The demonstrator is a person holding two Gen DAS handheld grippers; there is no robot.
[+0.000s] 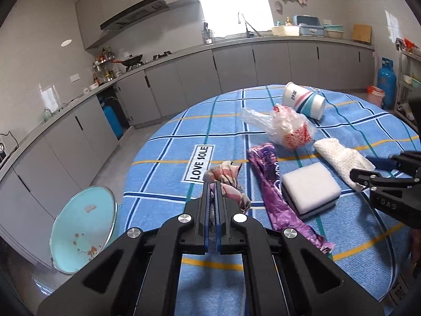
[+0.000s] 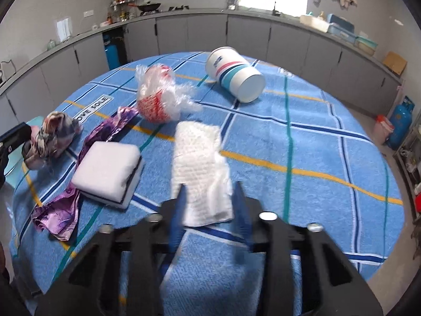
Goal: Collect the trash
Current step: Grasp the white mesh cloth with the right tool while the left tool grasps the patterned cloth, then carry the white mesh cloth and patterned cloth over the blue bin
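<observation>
Left tool (image 1: pixel 213 184) grips crumpled wrapper (image 1: pixel 228 184) beside purple wrapper (image 1: pixel 279 197).

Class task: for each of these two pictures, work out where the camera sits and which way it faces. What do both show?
Left wrist: on the left gripper, facing across the table toward the kitchen counter; its jaws are shut on a crumpled rag, and the right gripper shows.
Right wrist: on the right gripper, facing the same counter; its jaws are open around a white cloth.
Shared: paper cup, sponge.

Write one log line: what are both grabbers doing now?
left gripper: shut on crumpled wrapper | right gripper: open around white napkin
</observation>
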